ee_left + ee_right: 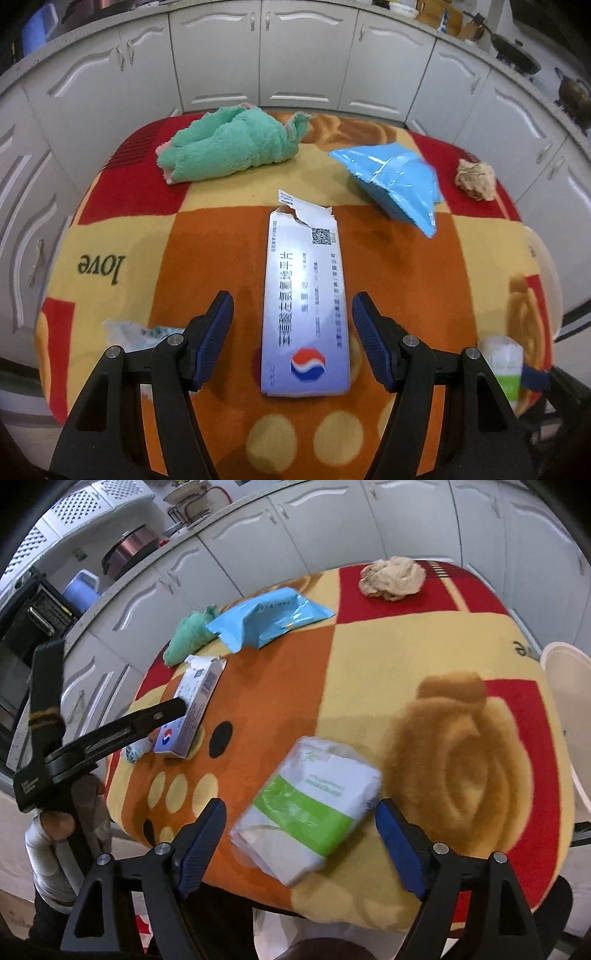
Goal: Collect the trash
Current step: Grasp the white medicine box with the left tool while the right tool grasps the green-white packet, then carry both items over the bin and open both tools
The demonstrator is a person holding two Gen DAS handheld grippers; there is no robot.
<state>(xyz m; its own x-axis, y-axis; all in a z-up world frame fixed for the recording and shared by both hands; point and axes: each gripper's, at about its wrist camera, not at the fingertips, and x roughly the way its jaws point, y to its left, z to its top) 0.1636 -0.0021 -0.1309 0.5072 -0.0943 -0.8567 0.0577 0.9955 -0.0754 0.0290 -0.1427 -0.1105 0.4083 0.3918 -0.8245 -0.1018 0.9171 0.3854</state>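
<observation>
Medicine box (304,314) lies between open left gripper (292,341).

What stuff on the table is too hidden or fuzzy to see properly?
- Crinkly wrapper, left wrist view: the left hand-held gripper covers most of it.
- Green-and-white packet, left wrist view: half behind a gripper arm.
- Its label, right wrist view: blurred, unreadable.
- Cream container, right wrist view: cut off by the picture's edge.
- Small print on the torn medicine box: too tiny.

Red, orange and yellow checked cloth (207,236), teal towel (229,147), light blue bag (399,181), green-banded white packet (310,808).
</observation>
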